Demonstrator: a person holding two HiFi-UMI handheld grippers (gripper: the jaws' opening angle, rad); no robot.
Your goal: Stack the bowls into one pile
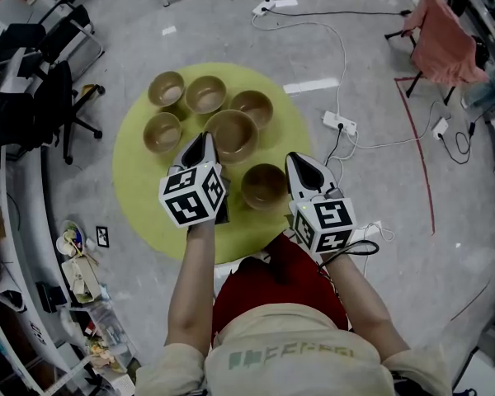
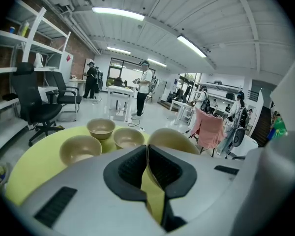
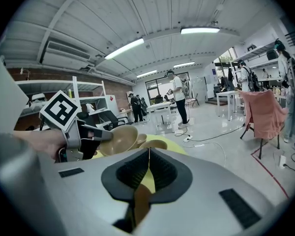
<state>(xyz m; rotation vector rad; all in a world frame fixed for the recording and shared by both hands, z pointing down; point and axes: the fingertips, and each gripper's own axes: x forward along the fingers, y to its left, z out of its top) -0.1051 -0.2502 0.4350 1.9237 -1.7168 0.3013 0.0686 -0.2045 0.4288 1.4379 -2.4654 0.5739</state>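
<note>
Left tool (image 1: 202, 139) tight on bowl (image 1: 233, 136) rim

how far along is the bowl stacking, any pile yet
Done: nothing; no pile shows yet. In hand: the left gripper has its fingers shut on the rim of one bowl, which looks tilted in the right gripper view. The right gripper is shut, apparently empty, beside the near bowl. Left: that one and the four far bowls sit singly on the yellow table.
</note>
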